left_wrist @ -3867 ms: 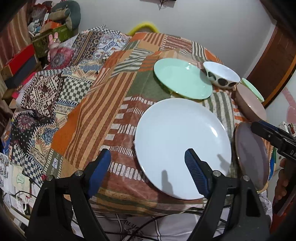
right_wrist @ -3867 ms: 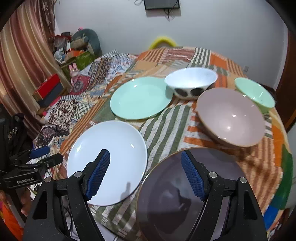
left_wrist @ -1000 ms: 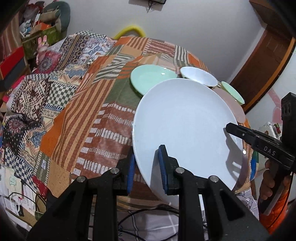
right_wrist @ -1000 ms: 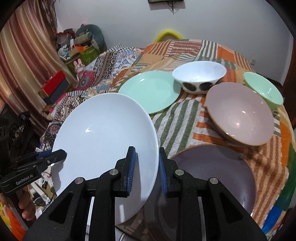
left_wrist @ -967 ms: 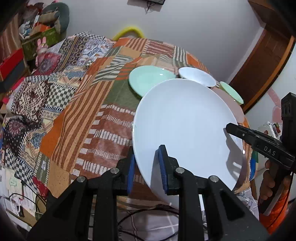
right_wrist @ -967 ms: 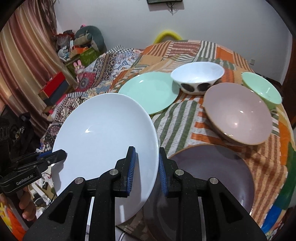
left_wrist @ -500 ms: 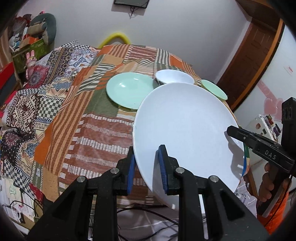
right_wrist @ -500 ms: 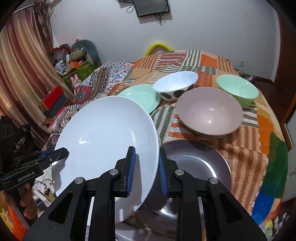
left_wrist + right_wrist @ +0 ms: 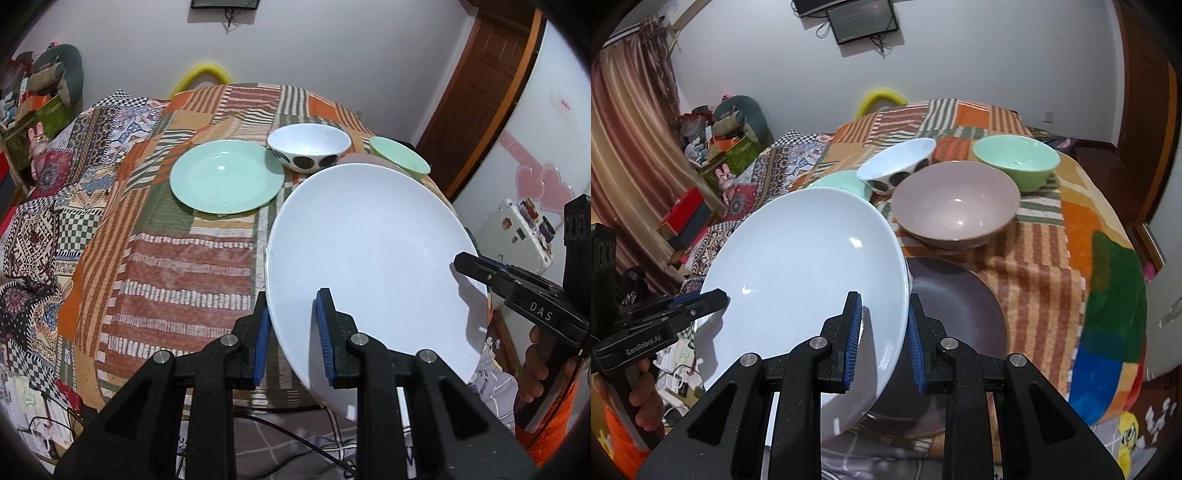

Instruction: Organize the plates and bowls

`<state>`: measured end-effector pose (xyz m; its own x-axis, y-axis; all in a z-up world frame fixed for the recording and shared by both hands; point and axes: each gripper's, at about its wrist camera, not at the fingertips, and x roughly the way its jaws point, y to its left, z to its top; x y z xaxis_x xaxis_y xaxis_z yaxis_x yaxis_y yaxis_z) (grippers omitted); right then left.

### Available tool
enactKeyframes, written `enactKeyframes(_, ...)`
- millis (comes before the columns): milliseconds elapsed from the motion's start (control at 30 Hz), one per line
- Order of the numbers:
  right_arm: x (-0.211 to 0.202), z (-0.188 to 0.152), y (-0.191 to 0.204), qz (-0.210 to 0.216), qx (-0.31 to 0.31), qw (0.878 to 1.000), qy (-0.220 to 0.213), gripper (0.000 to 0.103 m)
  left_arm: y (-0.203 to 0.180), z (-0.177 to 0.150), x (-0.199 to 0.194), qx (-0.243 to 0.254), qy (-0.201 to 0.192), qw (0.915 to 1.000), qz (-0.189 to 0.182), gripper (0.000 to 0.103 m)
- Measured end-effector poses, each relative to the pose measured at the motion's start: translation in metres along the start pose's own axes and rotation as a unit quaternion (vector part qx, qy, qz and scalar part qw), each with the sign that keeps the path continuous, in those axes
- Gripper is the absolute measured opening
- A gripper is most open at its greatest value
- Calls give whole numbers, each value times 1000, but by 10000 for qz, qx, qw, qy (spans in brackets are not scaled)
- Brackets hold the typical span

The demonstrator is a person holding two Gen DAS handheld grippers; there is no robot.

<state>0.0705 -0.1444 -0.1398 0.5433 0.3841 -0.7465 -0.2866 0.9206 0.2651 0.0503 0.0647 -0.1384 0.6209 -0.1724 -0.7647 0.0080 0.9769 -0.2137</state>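
Note:
A large white plate [image 9: 369, 266] [image 9: 805, 266] hangs tilted above the table's near edge, held on two sides. My left gripper [image 9: 293, 325] is shut on its left rim. My right gripper [image 9: 882, 325] is shut on its right rim. Each gripper shows at the other view's edge, the right gripper [image 9: 517, 291] and the left gripper [image 9: 683, 310]. Below the plate's right side lies a dark purple plate [image 9: 956, 310]. Farther back stand a green plate [image 9: 225, 181], a white spotted bowl [image 9: 308, 151], a mauve bowl [image 9: 955, 206] and a green bowl [image 9: 1015, 158].
A patchwork cloth [image 9: 177, 258] covers the round table. Patterned blankets [image 9: 44, 206] and boxes lie to the left. A yellow chair back [image 9: 201, 74] stands behind the table, a brown door [image 9: 476, 92] at the right. Cables hang below the near edge.
Several seconds ago both grippers stood open over plates lying flat. Now both clamp the white plate, which is lifted. Over the last second it travelled right and slightly up, overlapping the dark plate.

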Motion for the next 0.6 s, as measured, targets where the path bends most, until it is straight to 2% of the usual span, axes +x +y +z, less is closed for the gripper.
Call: enactKeyframes(600, 1, -29, -38, -144, 460, 9984, 296, 22, -32, -4, 48, 242, 670, 9974, -63, 24)
